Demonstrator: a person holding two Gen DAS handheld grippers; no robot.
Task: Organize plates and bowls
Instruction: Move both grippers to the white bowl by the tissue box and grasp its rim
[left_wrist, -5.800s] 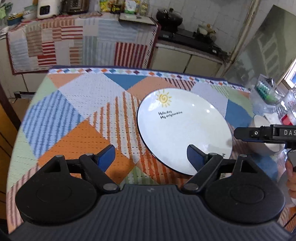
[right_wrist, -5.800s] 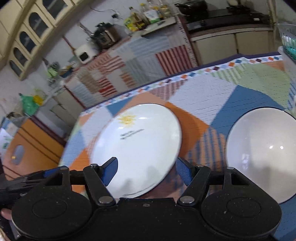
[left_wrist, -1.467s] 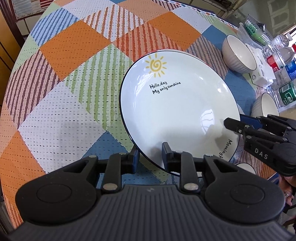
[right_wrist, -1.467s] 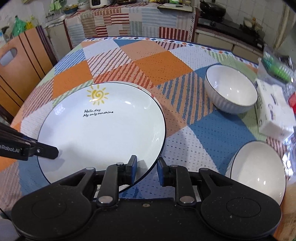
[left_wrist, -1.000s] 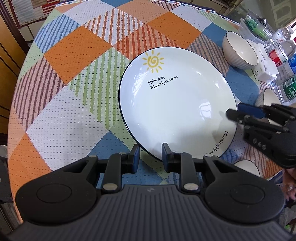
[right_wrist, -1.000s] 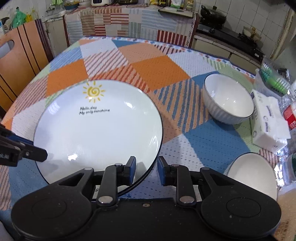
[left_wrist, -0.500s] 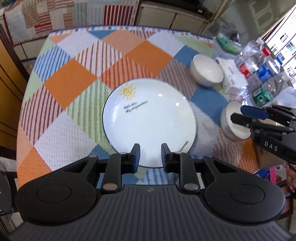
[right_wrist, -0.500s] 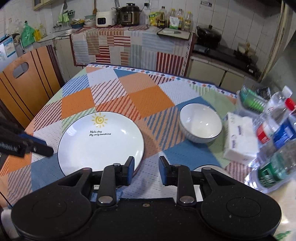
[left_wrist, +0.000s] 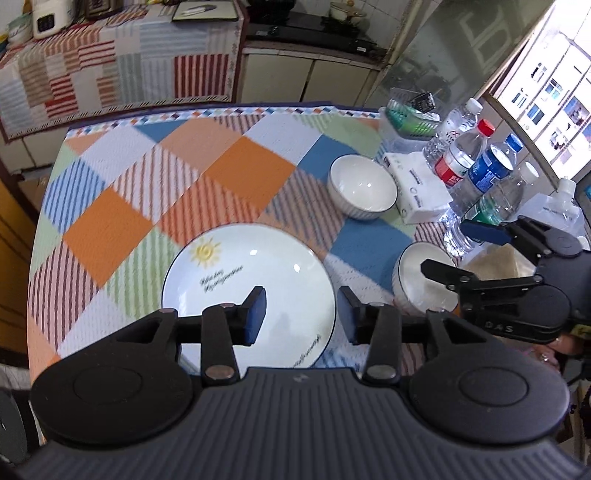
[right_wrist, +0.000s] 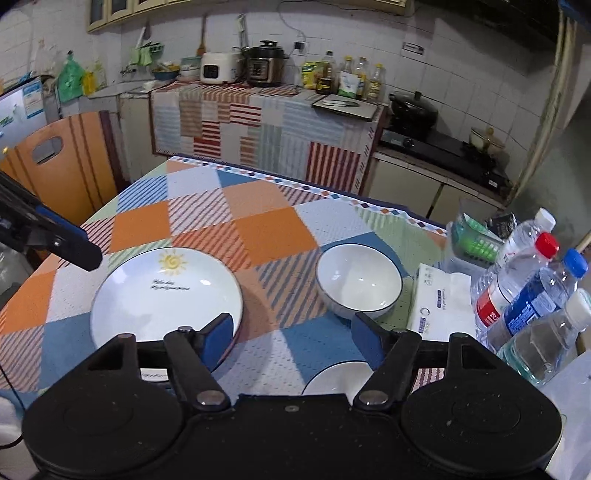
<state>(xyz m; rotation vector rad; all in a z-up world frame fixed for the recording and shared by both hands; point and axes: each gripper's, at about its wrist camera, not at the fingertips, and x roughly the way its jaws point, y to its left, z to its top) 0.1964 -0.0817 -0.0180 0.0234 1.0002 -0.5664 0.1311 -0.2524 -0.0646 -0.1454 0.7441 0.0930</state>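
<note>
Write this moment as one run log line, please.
left tongs: opening, empty | right tongs: opening, empty | plate: on table

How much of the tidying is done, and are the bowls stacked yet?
Not yet stacked. The sun plate lies flat on the tablecloth, nothing on it. Nothing is held: the left gripper and right gripper are opening, empty, above the table. The far bowl and near bowl sit apart, awaiting stacking.

— What colours does the plate (right_wrist: 166, 295) show?
— White, dark rim, a yellow sun.
— And the tablecloth (right_wrist: 266, 229) under the plate?
— Orange, blue, green and white diamonds, some striped.
</note>
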